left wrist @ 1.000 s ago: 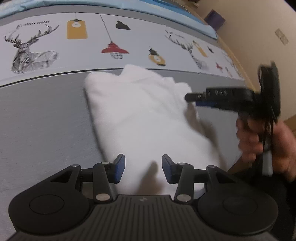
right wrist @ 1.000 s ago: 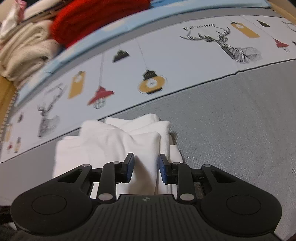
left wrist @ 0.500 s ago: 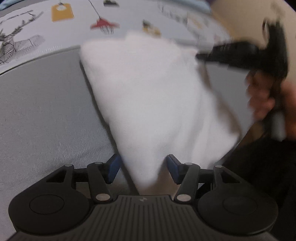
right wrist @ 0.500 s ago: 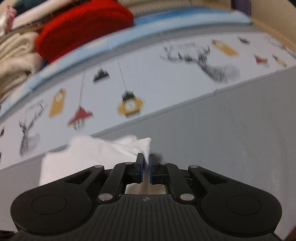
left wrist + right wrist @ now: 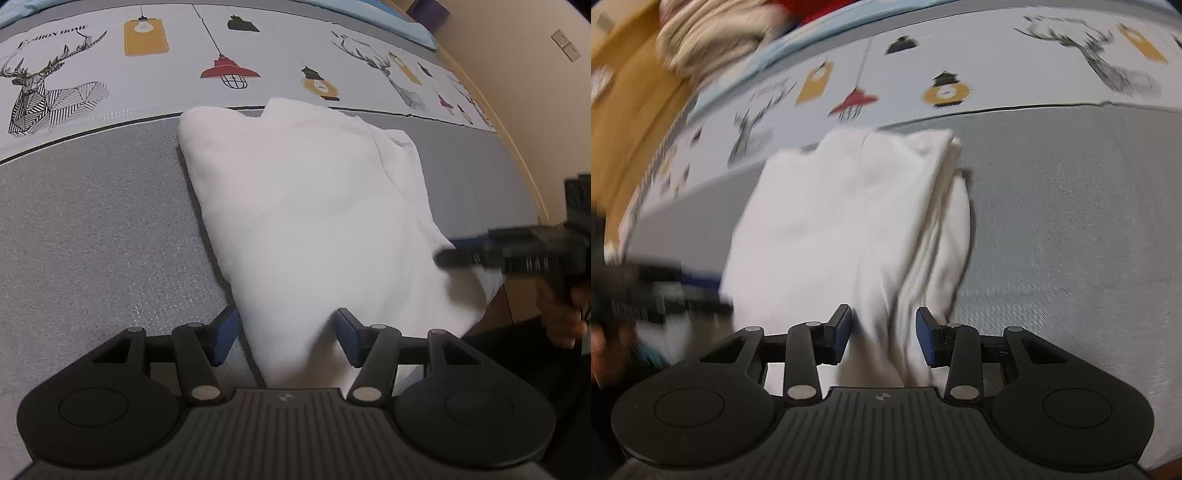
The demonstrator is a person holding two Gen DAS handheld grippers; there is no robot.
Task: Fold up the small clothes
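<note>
White folded cotton garment [image 5: 314, 221] lies flat on the grey woven bed cover [image 5: 92, 240], its far edge touching the pale printed band w/ deer & hanging-lamp drawings [image 5: 229, 70] at 12 o'clock. In the left wrist view the cloth fills the centre, running from 12 down to 6, where its near corner dips between the blue pads of the left gripper [image 5: 288, 334]. Jaws there stand wide apart, cloth between them but pads not pressing it. At 3 o'clock in that view sits the right gripper [image 5: 447, 254], blurred, tips at the garment's right edge; can't tell from here if they're parted. Person's right hand [image 5: 561, 314] wraps its handle at approx 4 o'clock.

Right wrist view: same garment [image 5: 831, 229] at centre, layered folds stacked along its 3 o'clock side. Right gripper [image 5: 882, 332] jaws apart, a hanging fold of cloth between the blue pads, not clamped. Left gripper [image 5: 713, 284] shows at 9 o'clock, smeared, tips by the cloth's left edge. Beige folded textiles [image 5: 713, 33] piled at 11 o'clock beyond the printed band, blurred
</note>
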